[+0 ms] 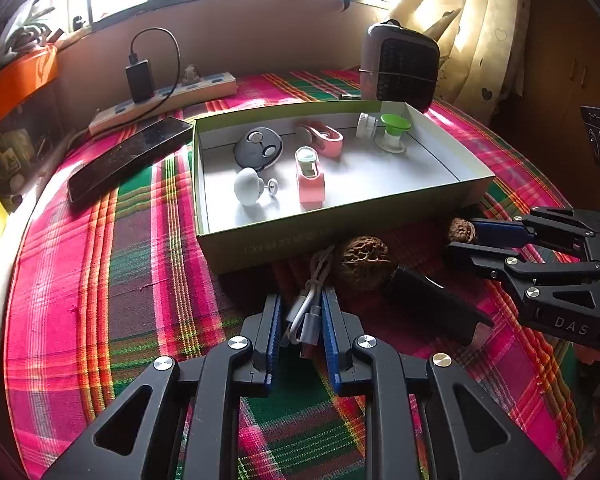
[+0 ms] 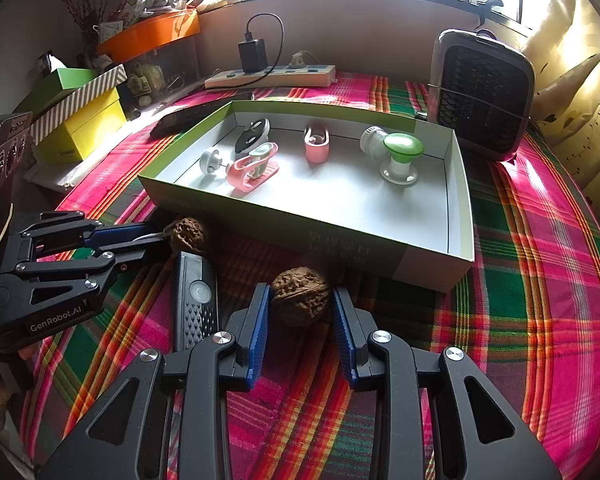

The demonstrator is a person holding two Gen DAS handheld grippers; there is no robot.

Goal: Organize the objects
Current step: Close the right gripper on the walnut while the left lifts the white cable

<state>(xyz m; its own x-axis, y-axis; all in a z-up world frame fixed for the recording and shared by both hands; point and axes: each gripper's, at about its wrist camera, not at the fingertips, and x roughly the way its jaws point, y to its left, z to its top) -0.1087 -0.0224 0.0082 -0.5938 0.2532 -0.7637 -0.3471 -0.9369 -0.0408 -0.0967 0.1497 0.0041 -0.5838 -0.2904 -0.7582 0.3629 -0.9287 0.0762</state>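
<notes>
The left gripper (image 1: 300,312) has its jaws pinching a white cable (image 1: 306,312). The right gripper (image 2: 300,312) has its jaws around a walnut (image 2: 300,295), though I cannot tell if they press it. The round nut could roll away, and the cable could slip out. I count two walnuts, one by the box (image 2: 456,196), which holds six small things.

The printed lettering on the green box's front wall (image 1: 284,245) is showing too dim to read. The far end of the coiled white cable (image 1: 310,308) is disappearing behind a walnut (image 1: 362,264). A black gadget (image 2: 194,300) is lying partly behind the left gripper (image 2: 156,240). Both view edges are cutting off the gripper bodies and whoever is holding them.
</notes>
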